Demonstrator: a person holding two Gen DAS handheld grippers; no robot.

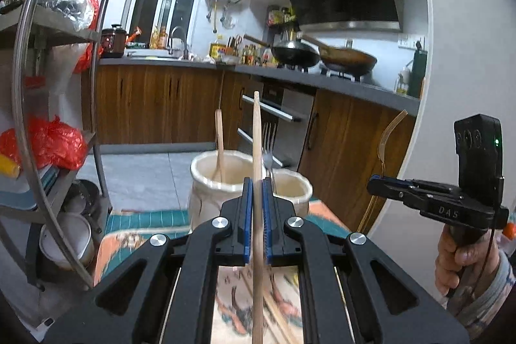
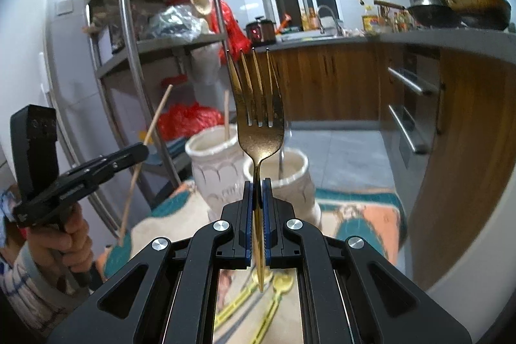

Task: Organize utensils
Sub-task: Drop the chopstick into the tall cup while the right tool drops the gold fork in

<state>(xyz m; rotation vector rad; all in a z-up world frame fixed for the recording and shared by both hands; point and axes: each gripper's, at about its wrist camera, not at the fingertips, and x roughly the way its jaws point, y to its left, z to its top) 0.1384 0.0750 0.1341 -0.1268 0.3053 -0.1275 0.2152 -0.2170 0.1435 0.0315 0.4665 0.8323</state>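
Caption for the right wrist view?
Right gripper clamps an upright gold metal fork before two cream ceramic jars.

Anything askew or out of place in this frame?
Nothing stands out. The left hand-held gripper is shut on a chopstick, the right hand-held gripper on a gold fork; both jars stand upright.

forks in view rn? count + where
2. Gold fork clamped upright in the right claw; silver fork standing in the right-hand white jar. More may lie blurred on the mat below.
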